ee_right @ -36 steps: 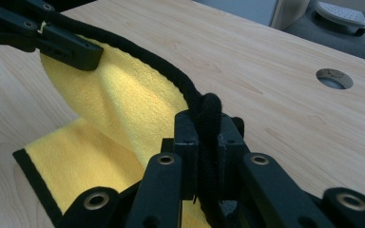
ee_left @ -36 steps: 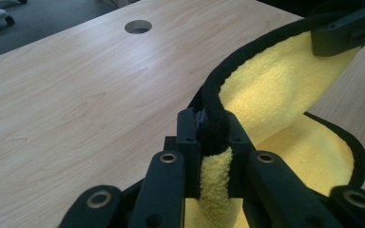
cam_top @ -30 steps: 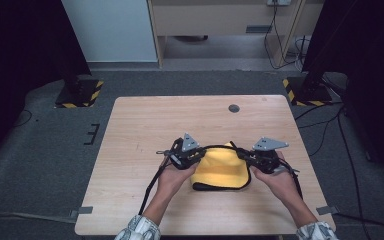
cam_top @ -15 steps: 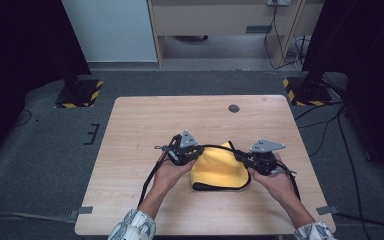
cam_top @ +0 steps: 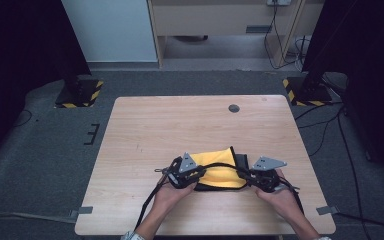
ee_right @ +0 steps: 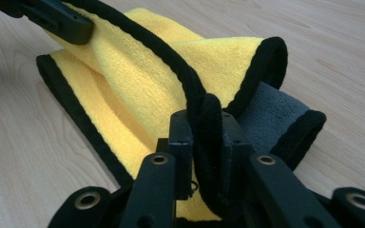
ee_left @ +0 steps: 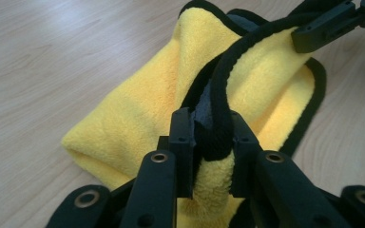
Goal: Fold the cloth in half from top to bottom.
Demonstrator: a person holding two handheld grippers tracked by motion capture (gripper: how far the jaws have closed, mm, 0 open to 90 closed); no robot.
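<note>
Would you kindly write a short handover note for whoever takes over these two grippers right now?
Left gripper: fingers clamp the black-trimmed edge of the yellow microfibre cloth; they have just been opening slightly.
Right gripper: the same, on the other end of that edge.
Cloth: folded over itself on the near part of the wooden table, grey underside showing.
Left: lay the edge down, release, smooth the fold.

Cloth [cam_top: 219, 172] yellow, black-edged, grey underside; grippers black; table [cam_top: 180, 125] pale wood grain; floor [cam_top: 40, 150] grey.
</note>
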